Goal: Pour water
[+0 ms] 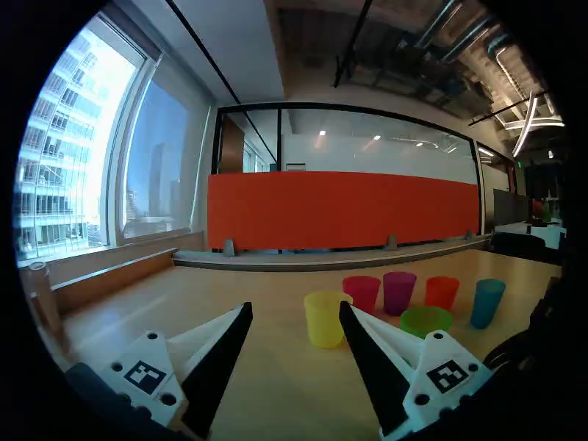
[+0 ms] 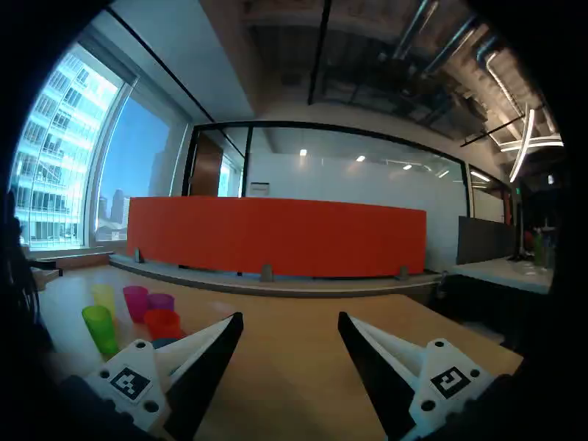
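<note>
Yellow plastic cup (image 1: 325, 317) stood upright at lower centre, just ahead of the spread left gripper (image 1: 295, 306), while the right gripper (image 2: 289, 317), also spread, sat farther off.

Right claw (image 2: 289, 317) spread wide above the wooden table (image 2: 294, 371) — coloured cups (image 2: 136, 303) cluster at left.

6 cups (image 1: 398, 290) — 1 ea. yellow, pink, purple, orange, blue, green.

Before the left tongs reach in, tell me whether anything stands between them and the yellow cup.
Nothing visible does. The left tongs are open, with bare table up to the yellow cup; other cups stand farther right.
</note>
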A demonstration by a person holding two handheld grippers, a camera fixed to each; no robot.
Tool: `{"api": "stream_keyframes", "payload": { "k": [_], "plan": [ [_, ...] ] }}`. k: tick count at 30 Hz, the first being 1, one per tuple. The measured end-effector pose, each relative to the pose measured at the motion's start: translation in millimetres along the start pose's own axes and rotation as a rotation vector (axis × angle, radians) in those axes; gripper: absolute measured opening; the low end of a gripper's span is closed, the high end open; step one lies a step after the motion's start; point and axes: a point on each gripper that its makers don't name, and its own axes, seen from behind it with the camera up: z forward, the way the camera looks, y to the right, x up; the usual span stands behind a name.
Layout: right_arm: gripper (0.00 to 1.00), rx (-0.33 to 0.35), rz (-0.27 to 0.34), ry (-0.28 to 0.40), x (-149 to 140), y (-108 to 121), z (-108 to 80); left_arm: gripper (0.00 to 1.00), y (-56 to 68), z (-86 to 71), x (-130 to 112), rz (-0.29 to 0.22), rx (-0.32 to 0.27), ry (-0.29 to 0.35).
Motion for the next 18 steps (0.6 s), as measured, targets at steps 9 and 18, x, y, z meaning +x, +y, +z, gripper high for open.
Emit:
{"api": "stream_keyframes", "payload": {
  "k": [9, 18],
  "plan": [
    [1.0, 0.01, 0.036, 0.006, -10, -2, 6.5, 0.87, -0.5, 0.2, 0, 0.0, 0.0, 0.0],
    [1.0, 0.002, 0.012, 0.005, -14, -1, 12.6, 0.87, -0.4, 0.5, 0, 0.0, 0.0, 0.0]
  ]
}}
